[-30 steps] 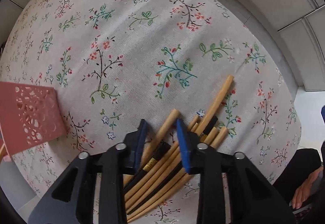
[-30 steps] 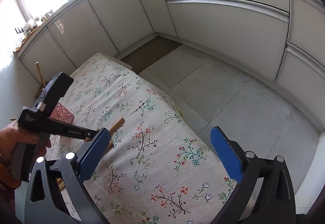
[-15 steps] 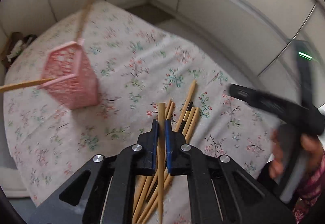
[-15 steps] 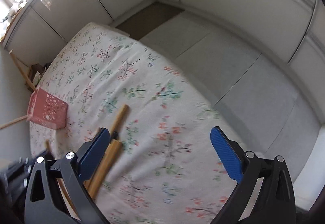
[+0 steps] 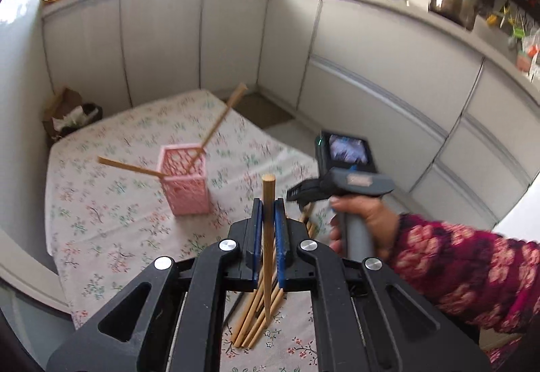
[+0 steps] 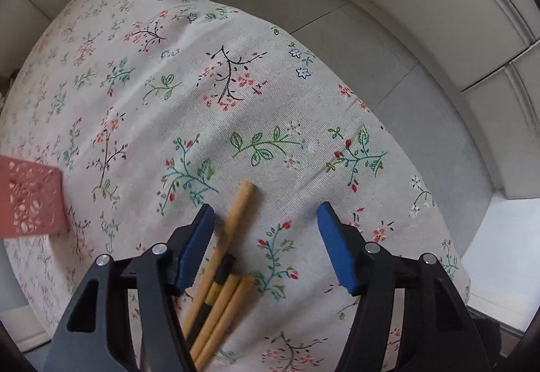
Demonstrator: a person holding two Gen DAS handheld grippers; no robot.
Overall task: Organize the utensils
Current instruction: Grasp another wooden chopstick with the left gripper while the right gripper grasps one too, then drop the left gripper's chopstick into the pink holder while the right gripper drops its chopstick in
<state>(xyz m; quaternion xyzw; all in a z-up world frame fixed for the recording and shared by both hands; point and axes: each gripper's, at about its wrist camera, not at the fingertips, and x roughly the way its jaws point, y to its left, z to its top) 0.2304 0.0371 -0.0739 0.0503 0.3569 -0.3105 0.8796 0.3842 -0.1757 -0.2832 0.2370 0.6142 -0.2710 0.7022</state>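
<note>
My left gripper (image 5: 269,203) is shut on a wooden chopstick (image 5: 268,223), held upright above the table. Below it a pile of wooden chopsticks (image 5: 260,318) lies on the floral tablecloth. A pink perforated holder (image 5: 185,179) stands on the table beyond, with two chopsticks (image 5: 216,125) leaning out of it. My right gripper (image 6: 266,220) is open and low over the pile's ends (image 6: 233,230), where one black-handled stick lies among the wooden ones. The holder's corner shows in the right wrist view (image 6: 28,200). The right gripper's body shows in the left wrist view (image 5: 347,183).
The table (image 5: 101,223) has a floral cloth and stands in a kitchen corner with white cabinets (image 5: 388,75). A bag with clutter (image 5: 67,112) sits on the floor behind the table. A grey tiled floor (image 6: 422,75) lies past the table's right edge.
My left gripper closed on one chopstick and lifted it from the pile, tilting upward toward the holder. My right gripper dropped from high above the table to just over the pile's ends.
</note>
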